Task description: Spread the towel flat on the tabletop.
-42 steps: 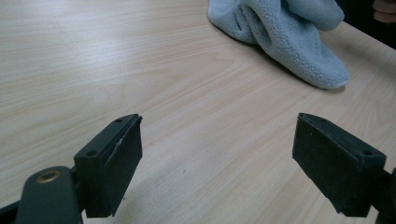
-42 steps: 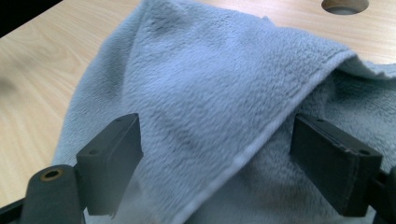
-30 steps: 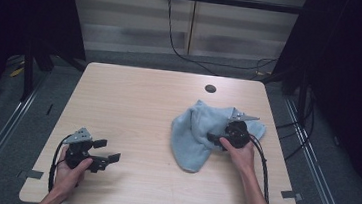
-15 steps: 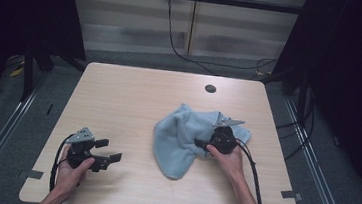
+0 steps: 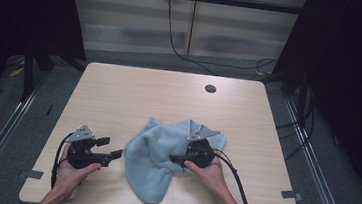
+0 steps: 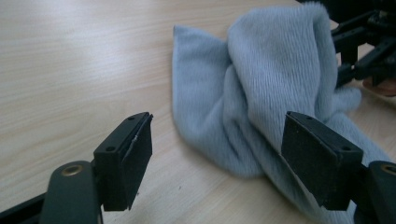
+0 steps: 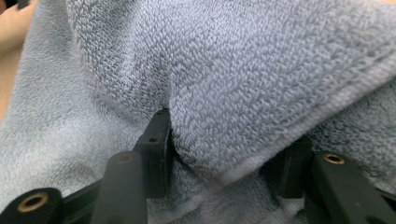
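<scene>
Wood table (image 5: pixel 134 92): R gripper (image 5: pixel 179 159) pinching blue towel (image 5: pixel 151 154), L gripper (image 5: pixel 111 147) beside, open.

- Right gripper (image 5: pixel 177 158), high view: jaw tips buried under the blue towel (image 5: pixel 156 155); how far apart they stand cannot be read there.
- Right gripper (image 7: pixel 219 158), its own view: a fold of towel (image 7: pixel 233 74) bulges between the jaws and covers the far jaw's pad; whether the jaws press on it cannot be told.
- Towel (image 6: pixel 261 98), left gripper view: its near end is hidden behind the right-hand jaw and cut by the bottom edge.
- Forearms, high view: both cut by the bottom edge.
- Small dark round mark (image 5: pixel 210 89) on the table (image 5: pixel 134 92), far beyond the right gripper: too small to identify.
</scene>
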A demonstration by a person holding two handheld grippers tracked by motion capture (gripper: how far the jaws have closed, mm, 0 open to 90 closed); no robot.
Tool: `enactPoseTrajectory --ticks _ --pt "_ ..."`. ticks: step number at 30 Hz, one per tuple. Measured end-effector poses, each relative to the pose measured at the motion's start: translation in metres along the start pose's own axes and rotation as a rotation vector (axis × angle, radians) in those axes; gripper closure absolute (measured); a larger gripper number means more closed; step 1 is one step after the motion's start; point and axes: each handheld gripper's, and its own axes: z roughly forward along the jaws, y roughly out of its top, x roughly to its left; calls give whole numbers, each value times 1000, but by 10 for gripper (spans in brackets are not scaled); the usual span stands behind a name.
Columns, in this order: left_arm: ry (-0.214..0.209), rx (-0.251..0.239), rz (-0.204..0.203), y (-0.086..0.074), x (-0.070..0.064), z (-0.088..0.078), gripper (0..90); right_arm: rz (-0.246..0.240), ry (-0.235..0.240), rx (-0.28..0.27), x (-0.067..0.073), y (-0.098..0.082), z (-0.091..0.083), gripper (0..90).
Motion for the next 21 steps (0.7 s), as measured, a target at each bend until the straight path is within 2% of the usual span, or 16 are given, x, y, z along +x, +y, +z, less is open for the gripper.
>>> enactPoseTrajectory --ticks 4,5,6,9,11,12,13,14,15,16,17,19,21 --pt "-17 -40 1 12 -3 -4 263 2 27 -6 11 5 -3 383" --pt "-11 -52 2 16 -4 -4 285 -6 29 -25 11 9 -12 379" --pt "-1 -54 9 21 -6 -3 285 -6 29 -25 11 9 -12 379" --pt "-22 -66 28 37 -11 0 316 -1 15 -60 8 11 -33 383" --pt "-34 -71 30 45 -13 7 339 7 4 -91 2 10 -48 400" --pt "-46 -65 29 48 -13 11 342 32 -33 -101 -8 9 -61 448" --pt "-58 -54 31 52 -14 17 329 46 -52 -105 -16 9 -65 481" --pt "-57 -46 28 56 -14 24 329 46 -52 -105 -16 9 -65 481" --pt "-52 -41 37 60 -15 30 314 55 -63 -103 -24 9 -67 497" --pt "-55 -29 55 66 -17 44 314 66 -103 -84 -39 11 -66 493" --pt "-55 -29 55 66 -17 44 313 66 -103 -84 -39 11 -66 493" --pt "-70 -9 59 71 -19 57 308 75 -96 -76 -53 14 -55 455" --pt "-81 26 60 72 -21 70 309 72 -101 -69 -56 16 -50 436"
